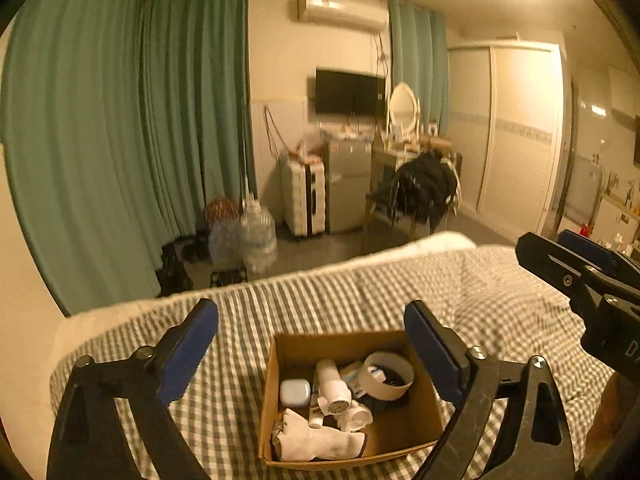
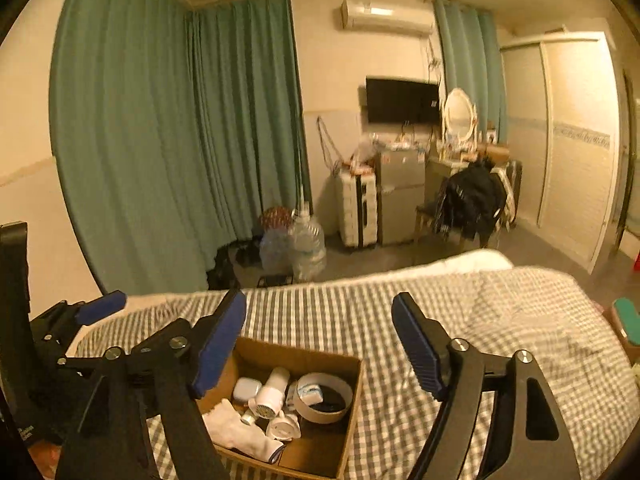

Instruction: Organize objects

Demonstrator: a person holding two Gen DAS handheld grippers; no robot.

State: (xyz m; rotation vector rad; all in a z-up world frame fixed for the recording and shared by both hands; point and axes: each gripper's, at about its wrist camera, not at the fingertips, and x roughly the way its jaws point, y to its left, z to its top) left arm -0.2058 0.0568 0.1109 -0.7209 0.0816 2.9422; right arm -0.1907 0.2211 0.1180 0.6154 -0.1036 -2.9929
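An open cardboard box [image 1: 420,428] sits on a checked bedspread [image 1: 320,304]. Inside lie a white sock [image 1: 320,442], a small white case [image 1: 295,392], a white mini hair dryer [image 1: 332,386], a roll of tape [image 1: 386,376] and a small white round item [image 1: 356,418]. My left gripper [image 1: 312,332] is open and empty, held above the box. The right gripper [image 1: 568,256] shows at the right edge. In the right wrist view the box [image 2: 352,404] lies below my right gripper [image 2: 320,328], which is open and empty; the left gripper [image 2: 100,308] is at the left.
Beyond the bed foot are water jugs [image 1: 258,236], a white suitcase [image 1: 302,196], a small fridge [image 1: 346,188], a chair draped with dark clothes [image 1: 424,188] and a dressing table with mirror [image 1: 404,108]. Green curtains [image 1: 120,140] cover the left wall.
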